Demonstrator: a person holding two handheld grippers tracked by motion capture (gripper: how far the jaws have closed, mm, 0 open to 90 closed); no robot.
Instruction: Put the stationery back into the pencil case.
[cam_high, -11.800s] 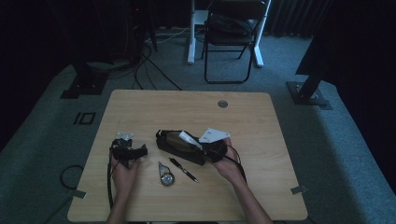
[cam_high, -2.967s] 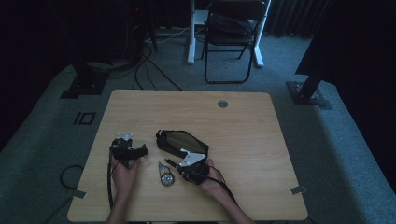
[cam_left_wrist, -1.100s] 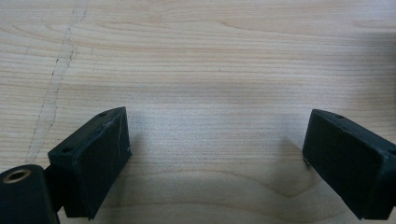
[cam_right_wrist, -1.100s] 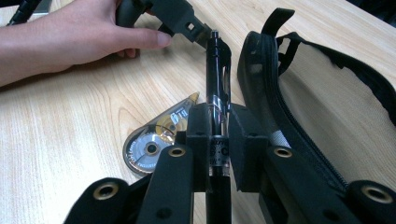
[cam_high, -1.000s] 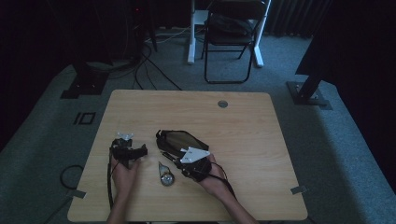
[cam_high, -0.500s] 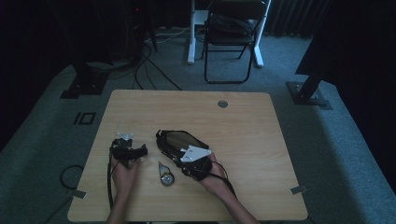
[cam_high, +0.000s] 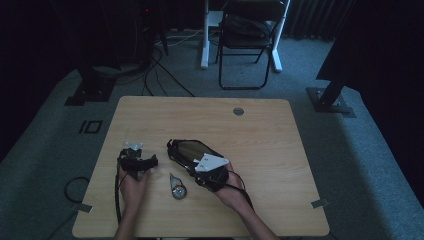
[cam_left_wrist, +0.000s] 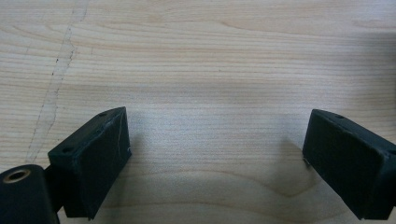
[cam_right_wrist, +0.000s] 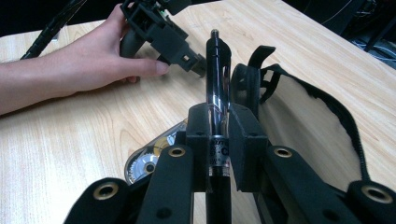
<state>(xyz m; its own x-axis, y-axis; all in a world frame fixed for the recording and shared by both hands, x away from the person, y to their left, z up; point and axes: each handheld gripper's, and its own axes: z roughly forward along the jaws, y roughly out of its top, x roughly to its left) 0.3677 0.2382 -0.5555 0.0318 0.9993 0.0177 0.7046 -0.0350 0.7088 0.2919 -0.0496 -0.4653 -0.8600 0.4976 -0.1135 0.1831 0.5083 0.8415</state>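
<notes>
My right gripper is clamped on a black pen, barrel pinched between the pads, tip pointing away from me. It sits over the open black pouch, near the middle of the counter. A small tape dispenser lies on the wood just left of it, toward the near edge. My left gripper rests toward the counter's left edge, jaws wide apart with bare wood between them.

Black pen; black pouch; pale wood-grain table.
</notes>
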